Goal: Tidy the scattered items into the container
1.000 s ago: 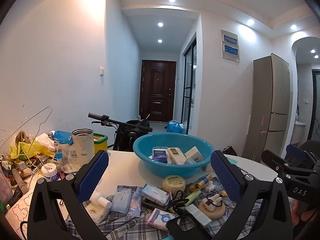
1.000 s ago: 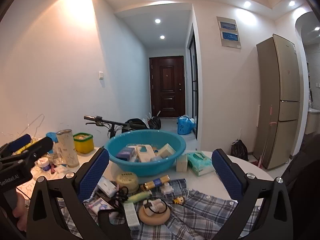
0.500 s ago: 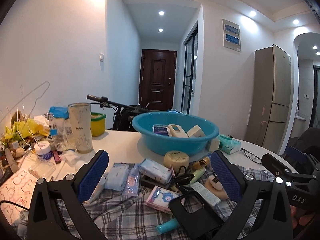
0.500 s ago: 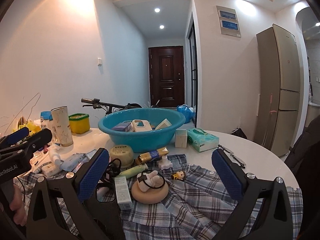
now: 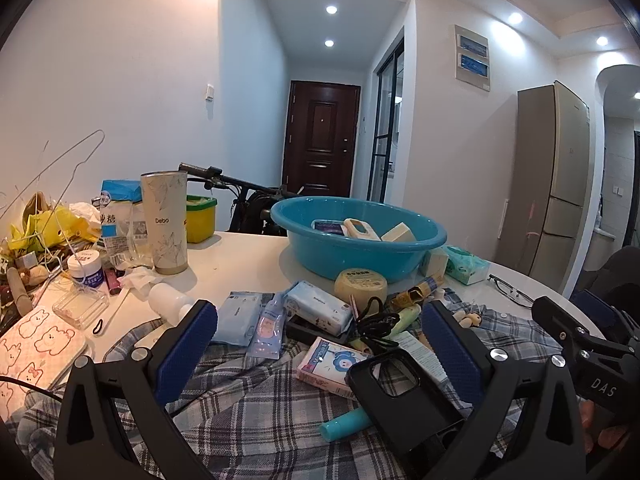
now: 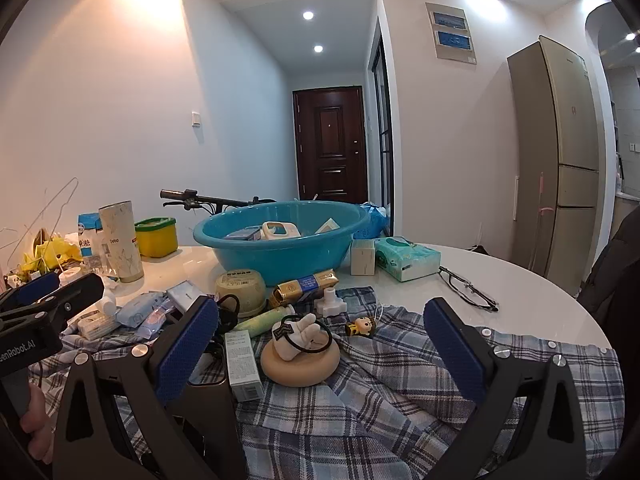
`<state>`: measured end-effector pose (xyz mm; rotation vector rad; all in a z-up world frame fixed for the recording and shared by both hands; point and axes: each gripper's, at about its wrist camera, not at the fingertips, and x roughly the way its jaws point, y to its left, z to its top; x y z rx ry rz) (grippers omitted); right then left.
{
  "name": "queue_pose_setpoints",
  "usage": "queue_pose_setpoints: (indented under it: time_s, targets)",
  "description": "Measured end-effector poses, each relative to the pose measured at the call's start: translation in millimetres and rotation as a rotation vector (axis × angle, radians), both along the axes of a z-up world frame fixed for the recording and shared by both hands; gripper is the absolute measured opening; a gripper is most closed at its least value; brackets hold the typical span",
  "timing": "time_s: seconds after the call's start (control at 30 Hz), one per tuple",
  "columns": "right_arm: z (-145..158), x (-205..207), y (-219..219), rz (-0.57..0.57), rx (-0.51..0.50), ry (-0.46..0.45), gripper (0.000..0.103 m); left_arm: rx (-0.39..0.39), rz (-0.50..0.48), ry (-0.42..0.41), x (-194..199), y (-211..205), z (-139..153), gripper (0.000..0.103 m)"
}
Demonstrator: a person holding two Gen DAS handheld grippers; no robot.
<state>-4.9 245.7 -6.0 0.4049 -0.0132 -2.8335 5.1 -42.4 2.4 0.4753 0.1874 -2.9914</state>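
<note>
We hold the left gripper (image 5: 320,344) and right gripper (image 6: 322,340) low over the plaid shirt (image 6: 400,392), each with its blue pads spread wide and nothing between them. Both have dropped closer to the clutter than a second ago. The blue basin (image 6: 280,240) sits beyond on the white round table (image 6: 520,292), already holding a few boxes; a black phone case (image 5: 404,396) lies nearest the left gripper. A hallway door and fridge stand behind.
</note>
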Motion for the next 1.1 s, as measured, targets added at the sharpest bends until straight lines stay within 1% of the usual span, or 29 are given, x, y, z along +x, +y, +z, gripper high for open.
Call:
queue_pose_setpoints:
  time_s: [0.13,0.23,0.33,0.43,0.5,0.6,0.77,0.83,1.1]
  targets:
    - [-3.9,-0.2,-0.8,-0.007,0.007,0.005,0.102,0.034,0.017,-0.017,-2.5,-7.2,-8.3,0.103]
    - [-8.2,-1.1,-2.0,-0.004,0.012,-0.004,0.102,0.025,0.054,-0.007,0.1,-8.2,-15.3,0.103]
    - [-8.6,-1.6,-1.8,-0.007,0.015,0.005,0.102,0.025,0.061,0.007,0.8,-8.6,-14.3,0.103]
    - [-9.9,-4.7,-3.3,-0.003,0.022,-0.009,0.102,-0.012,0.077,0.027,2.8,-3.3,-13.6,0.103]
    - [-9.9,-4.1,-6.0,-0.012,0.035,-0.008,0.102,-0.031,0.067,0.034,3.5,0.7,-12.6,0.103]
    - [-10.8,-3.5,-10.9,-0.008,0.058,-0.005,0.102,-0.042,0.067,0.021,0.3,3.6,-13.1,0.103]
    - [-11.4,-4.9,-10.6,-0.011,0.058,-0.013,0.102,-0.103,0.051,0.019,-0.6,16.4,-13.4,0.103]
    - [-11.6,-5.3,-9.1,-0.014,0.050,-0.015,0.102,-0.107,0.029,0.019,-1.8,18.3,-13.5,0.103]
    - [-11.4,-5.1,-8.0,-0.018,0.046,-0.013,0.102,-0.095,0.032,0.019,-2.1,16.0,-14.0,0.103]
